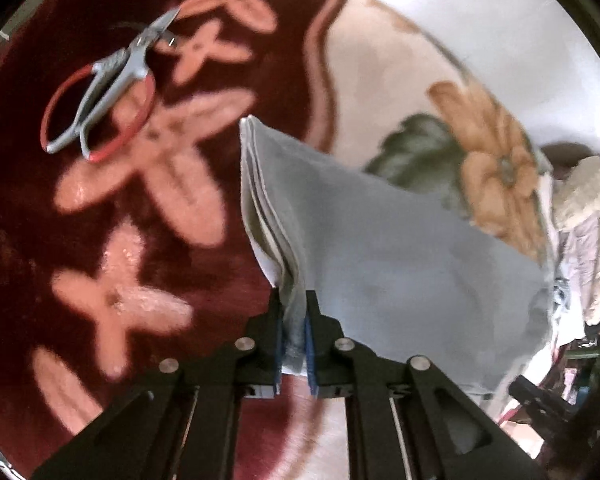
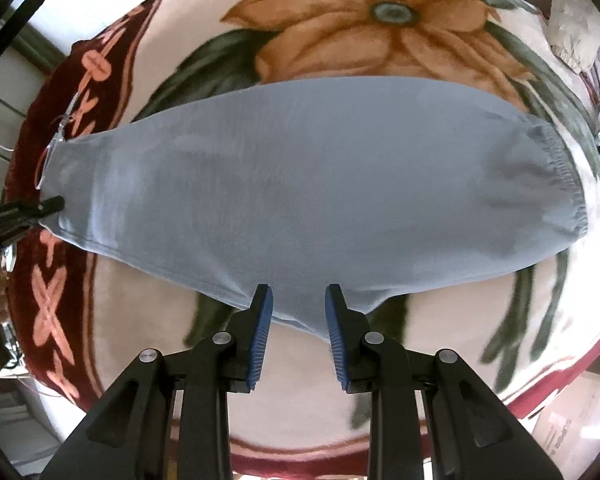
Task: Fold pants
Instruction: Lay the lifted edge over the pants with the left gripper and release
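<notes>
Jaws of the left gripper (image 1: pixel 295 320) pinch the pants (image 2: pixel 292 184) at the leg hems, nine o'clock; the right gripper (image 2: pixel 299 312) looks clamped on the near edge. Soft, light fabric sags over the blanket (image 2: pixel 340 28); hems and waistband grip best.

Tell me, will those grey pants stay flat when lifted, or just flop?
Probably flop. The pants already sag between the left gripper, shut on the hem layers, and the right gripper, so the cloth looks soft. They seem light, since a pinch holds them. The thin layers may slip apart.
</notes>
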Demonstrator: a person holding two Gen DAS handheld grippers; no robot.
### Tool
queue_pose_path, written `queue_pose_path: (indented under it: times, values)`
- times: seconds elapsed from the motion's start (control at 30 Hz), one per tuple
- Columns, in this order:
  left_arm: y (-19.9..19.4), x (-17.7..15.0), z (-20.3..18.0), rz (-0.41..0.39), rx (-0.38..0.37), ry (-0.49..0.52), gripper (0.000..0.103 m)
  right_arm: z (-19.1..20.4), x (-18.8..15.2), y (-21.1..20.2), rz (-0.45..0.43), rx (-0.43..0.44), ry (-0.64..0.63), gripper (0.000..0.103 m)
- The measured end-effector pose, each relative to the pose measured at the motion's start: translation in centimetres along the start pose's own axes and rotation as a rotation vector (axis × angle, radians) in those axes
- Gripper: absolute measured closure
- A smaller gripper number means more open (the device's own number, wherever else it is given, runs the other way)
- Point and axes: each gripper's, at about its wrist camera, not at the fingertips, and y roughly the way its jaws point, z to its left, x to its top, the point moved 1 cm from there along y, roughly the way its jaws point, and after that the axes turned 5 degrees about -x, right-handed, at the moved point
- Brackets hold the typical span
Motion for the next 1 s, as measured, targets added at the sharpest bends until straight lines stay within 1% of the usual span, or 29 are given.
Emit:
queue_pose_path:
  times: [0.13, 0.2, 0.3, 0.43, 0.63, 0.73, 0.83, 0.97, 1.0]
  values:
    - [-2.6, 0.2, -3.5, -0.031, -0.023, 0.063, 0.094, -0.7, -0.3, -0.6, -0.014, 0.013, 0.011, 0.075]
    - [-3.6, 0.0, -5.0, -0.034, -0.043, 0.087, 0.094, -1.4, -0.3, -1.0, -0.02, 0.018, 0.012, 0.075]
    - [-4.1, -0.7, -7.7, -0.03, -0.074, 0.129, 0.094, -2.7, -0.7, -1.2, -0.025, 0.021, 0.013, 0.075]
    - [-3.4, -1.7, -11.6, -0.011, -0.096, 0.191, 0.095, -4.9, -1.3, -1.3, -0.027, 0.015, 0.018, 0.075]
    - [1.4, -2.6, -15.8, 0.067, -0.082, 0.248, 0.095, -8.8, -2.2, -1.2, -0.027, 0.011, 0.047, 0.075]
    - [4.5, -3.1, -17.4, 0.114, -0.055, 0.274, 0.095, -10.8, -2.4, -1.1, -0.027, 0.005, 0.058, 0.075]
    - [6.9, -3.8, -18.6, 0.151, -0.016, 0.309, 0.095, -12.5, -2.3, -1.0, -0.031, -0.003, 0.068, 0.075]
    - [8.5, -4.3, -19.2, 0.182, 0.014, 0.326, 0.094, -14.8, -2.0, -0.7, -0.036, -0.013, 0.1, 0.075]
    - [8.6, -4.4, -19.3, 0.186, 0.013, 0.323, 0.091, -15.4, -1.9, -0.6, -0.035, -0.016, 0.11, 0.075]
